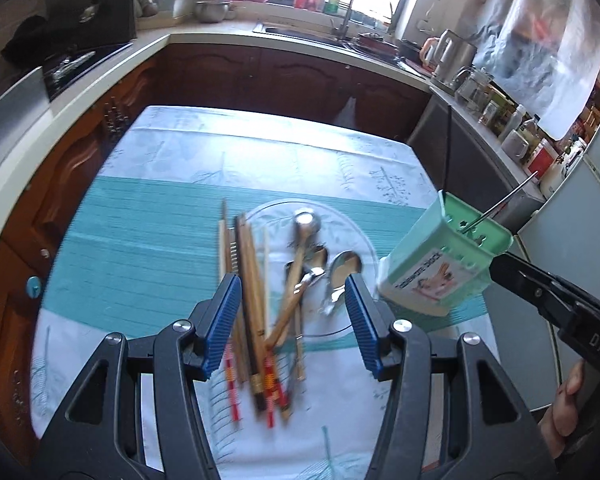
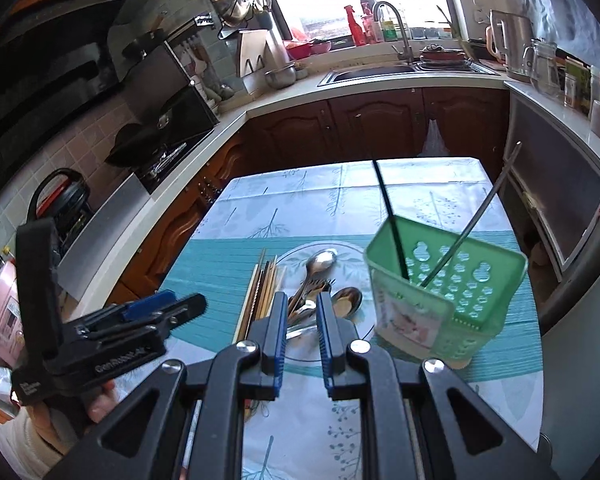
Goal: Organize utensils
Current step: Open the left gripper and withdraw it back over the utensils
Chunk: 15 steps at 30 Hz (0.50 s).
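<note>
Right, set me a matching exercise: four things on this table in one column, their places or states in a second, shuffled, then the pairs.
Things:
1. green holder
2. spoons
3. chopsticks
4. left tongs

Places or states:
A. lying in a bundle at the glass plate's left edge
B. open above the utensils
C. standing on the table's right side with two sticks inside
D. piled on the glass plate

Pairs: 1-C, 2-D, 3-A, 4-B

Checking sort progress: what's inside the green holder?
The green holder contains one black chopstick and one thin metal rod, both leaning. Their lower ends and the holder's bottom are hidden by its walls.
</note>
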Each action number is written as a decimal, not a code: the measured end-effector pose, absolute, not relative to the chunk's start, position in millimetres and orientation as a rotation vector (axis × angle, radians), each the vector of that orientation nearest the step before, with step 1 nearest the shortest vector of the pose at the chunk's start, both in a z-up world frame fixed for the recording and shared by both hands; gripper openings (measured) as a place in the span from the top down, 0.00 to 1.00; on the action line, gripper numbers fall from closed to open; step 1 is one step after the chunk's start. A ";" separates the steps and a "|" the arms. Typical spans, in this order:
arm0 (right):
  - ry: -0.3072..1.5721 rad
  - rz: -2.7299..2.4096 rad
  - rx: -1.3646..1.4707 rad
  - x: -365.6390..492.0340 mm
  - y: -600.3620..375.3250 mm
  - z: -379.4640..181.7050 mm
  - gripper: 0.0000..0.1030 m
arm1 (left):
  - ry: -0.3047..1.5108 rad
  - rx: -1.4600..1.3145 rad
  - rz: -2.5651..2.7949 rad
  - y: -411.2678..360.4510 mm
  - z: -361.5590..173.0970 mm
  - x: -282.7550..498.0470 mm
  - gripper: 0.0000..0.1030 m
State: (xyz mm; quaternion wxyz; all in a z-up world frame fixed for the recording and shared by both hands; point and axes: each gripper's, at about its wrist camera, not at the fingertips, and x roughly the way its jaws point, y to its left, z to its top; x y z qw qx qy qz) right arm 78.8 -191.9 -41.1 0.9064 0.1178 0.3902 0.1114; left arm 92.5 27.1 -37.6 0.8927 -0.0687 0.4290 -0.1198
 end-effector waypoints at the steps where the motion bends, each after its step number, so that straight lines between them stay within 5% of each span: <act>1: 0.808 0.233 0.244 78.0 -189.0 -42.9 0.86 | 0.890 -0.138 -0.238 32.5 -36.6 88.7 0.51; 15: 0.936 0.267 0.257 102.1 -164.9 -77.7 0.86 | 0.952 -0.096 -0.206 74.1 -49.1 76.4 0.51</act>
